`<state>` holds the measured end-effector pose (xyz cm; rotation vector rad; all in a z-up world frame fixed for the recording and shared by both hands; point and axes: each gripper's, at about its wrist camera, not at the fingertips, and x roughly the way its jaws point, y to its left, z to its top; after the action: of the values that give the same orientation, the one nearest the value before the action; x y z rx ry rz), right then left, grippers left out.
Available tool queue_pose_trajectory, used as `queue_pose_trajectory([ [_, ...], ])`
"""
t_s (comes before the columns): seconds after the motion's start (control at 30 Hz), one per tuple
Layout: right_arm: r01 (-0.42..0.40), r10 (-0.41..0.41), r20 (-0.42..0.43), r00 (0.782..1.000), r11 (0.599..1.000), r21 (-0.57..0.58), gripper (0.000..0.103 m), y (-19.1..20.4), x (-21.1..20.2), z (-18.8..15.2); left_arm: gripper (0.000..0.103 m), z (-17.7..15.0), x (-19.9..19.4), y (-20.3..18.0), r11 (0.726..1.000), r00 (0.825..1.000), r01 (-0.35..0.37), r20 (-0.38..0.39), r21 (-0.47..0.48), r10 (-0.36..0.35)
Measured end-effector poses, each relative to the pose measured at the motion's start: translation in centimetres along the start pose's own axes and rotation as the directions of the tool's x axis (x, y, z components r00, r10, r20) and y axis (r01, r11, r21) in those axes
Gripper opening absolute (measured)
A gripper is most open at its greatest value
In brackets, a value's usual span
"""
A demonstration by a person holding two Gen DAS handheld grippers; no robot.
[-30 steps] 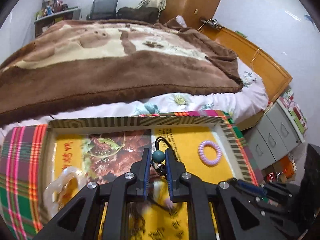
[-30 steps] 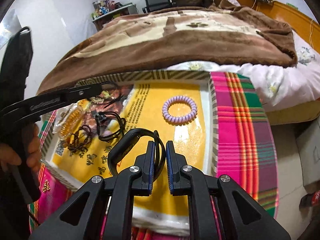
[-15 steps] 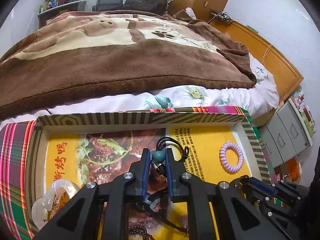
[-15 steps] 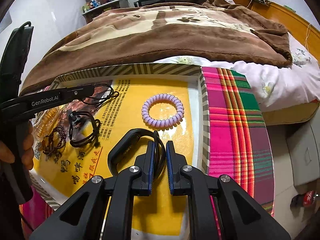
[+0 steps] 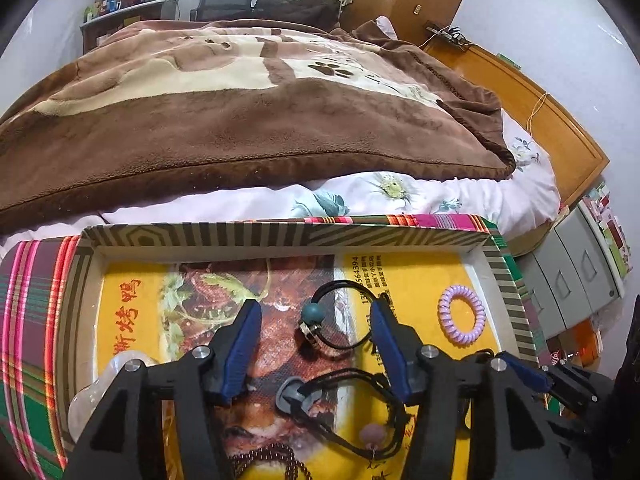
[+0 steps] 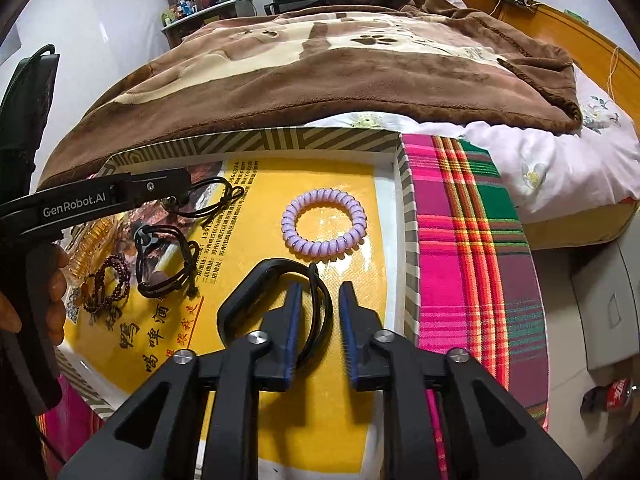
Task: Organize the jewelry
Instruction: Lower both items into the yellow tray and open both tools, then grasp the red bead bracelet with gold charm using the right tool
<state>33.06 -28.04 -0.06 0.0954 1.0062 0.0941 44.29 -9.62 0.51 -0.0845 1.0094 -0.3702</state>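
A shallow box tray (image 5: 280, 236) with a striped rim and a yellow printed liner holds the jewelry. My left gripper (image 5: 314, 306) is opening. The black cord bracelet with a teal bead (image 5: 313, 313) lies loose on the liner between its jaws, touching neither pad. In the right wrist view the left gripper's finger (image 6: 120, 196) reaches in from the left. My right gripper (image 6: 321, 286) is also opening. A black band (image 6: 256, 280) rests on the liner with one end between the jaws, and a gap shows at the right pad.
Also in the tray are a purple spiral hair tie (image 6: 323, 224), a black cord bracelet with a pink bead (image 5: 348, 408), a dark red bead bracelet (image 6: 106, 284) and a clear bangle (image 5: 116, 376). Plaid cloth (image 6: 472, 240) lies under the tray. A bed with a brown blanket (image 5: 240, 100) is behind it. Grey drawers (image 5: 576, 288) stand to the right.
Both grippers were shut on their pieces and now stand apart. The teal bead bracelet has dropped onto the liner. The black band is no longer pinched.
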Motion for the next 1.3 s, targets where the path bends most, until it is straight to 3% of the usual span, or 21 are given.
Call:
queue_pose_trajectory([
  [0.13,0.001,-0.002,0.029,1.0,1.0,0.017,0.023,0.0,-1.6,-0.3,0.059,-0.5,-1.7,-0.5,1.0,1.0,-0.003,0.018,0.016,0.003],
  [0.2,0.001,-0.002,0.037,0.999,1.0,0.021,0.039,0.1,-2.4,-0.6,0.059,-1.1,-3.3,-0.8,1.0,0.999,0.002,0.036,0.024,-0.003],
  [0.27,-0.012,0.011,0.052,0.999,1.0,0.021,0.043,0.3,-3.5,-1.0,0.061,-1.9,-4.8,-1.0,0.999,0.999,-0.005,0.054,0.041,0.003],
  [0.67,-0.064,0.062,0.131,0.989,0.998,0.01,0.043,2.6,-11.6,-5.8,0.066,-9.4,-15.7,0.6,0.999,0.993,-0.023,0.12,0.04,0.018],
  [0.9,-0.12,0.124,0.104,0.987,0.992,-0.043,0.043,4.8,-13.8,-10.7,0.073,-15.2,-20.7,2.3,0.998,0.985,-0.05,0.165,0.049,0.041],
  [1.03,-0.156,0.159,0.067,0.985,0.987,-0.047,0.043,5.8,-13.2,-13.3,0.075,-18.5,-21.8,4.1,0.995,0.981,-0.097,0.171,0.032,0.09],
  [1.17,-0.174,0.176,0.031,0.984,0.983,-0.049,0.054,6.7,-12.0,-15.3,0.075,-21.1,-21.7,6.3,0.996,0.985,-0.088,0.149,-0.026,0.091],
  [1.3,-0.171,0.172,0.01,0.985,0.984,-0.056,0.054,7.5,-11.2,-16.9,0.075,-22.9,-20.6,7.8,0.991,0.984,-0.126,0.119,-0.041,0.13],
])
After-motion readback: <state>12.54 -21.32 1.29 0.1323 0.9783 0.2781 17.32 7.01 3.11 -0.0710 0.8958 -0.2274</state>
